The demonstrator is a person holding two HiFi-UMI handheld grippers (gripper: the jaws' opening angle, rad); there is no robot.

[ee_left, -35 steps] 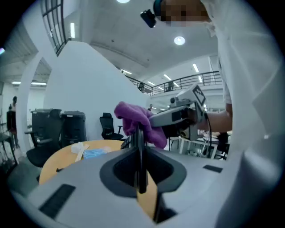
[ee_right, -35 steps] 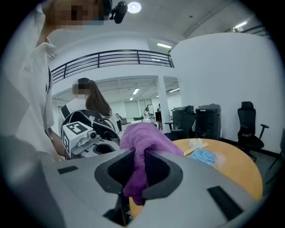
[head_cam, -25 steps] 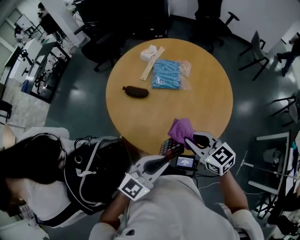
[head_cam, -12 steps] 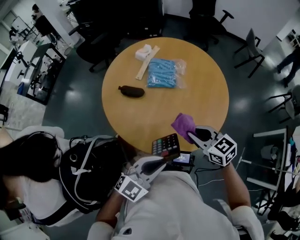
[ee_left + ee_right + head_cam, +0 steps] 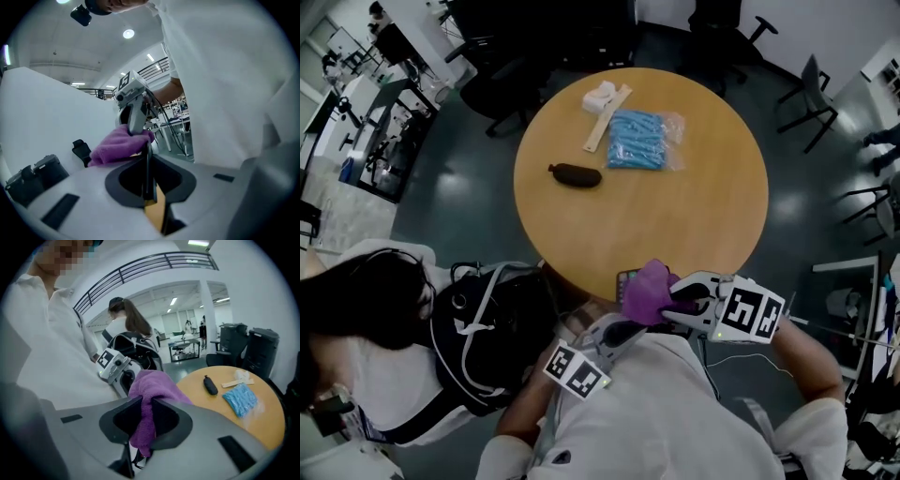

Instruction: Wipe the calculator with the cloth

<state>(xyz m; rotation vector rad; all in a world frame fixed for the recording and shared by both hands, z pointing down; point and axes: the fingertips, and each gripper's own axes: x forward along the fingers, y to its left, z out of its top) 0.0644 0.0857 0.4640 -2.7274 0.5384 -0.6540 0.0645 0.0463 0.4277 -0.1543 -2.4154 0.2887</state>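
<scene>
Cloth (image 5: 645,292) being held against calculator (image 5: 147,161)
Soft bunch is being clenched by right tool (image 5: 668,306), stiff thin edge by left tool (image 5: 630,328).

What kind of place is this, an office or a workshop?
Most likely an open-plan office or lab: a round wooden table for meetings, swivel chairs around it, and desks crowded with equipment off to the side.

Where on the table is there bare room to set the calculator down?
The middle and right side of the table are bare, from the dark pouch and blue packet down to the near edge. Crowded: the far rim, around the wooden stick and white wad.
</scene>
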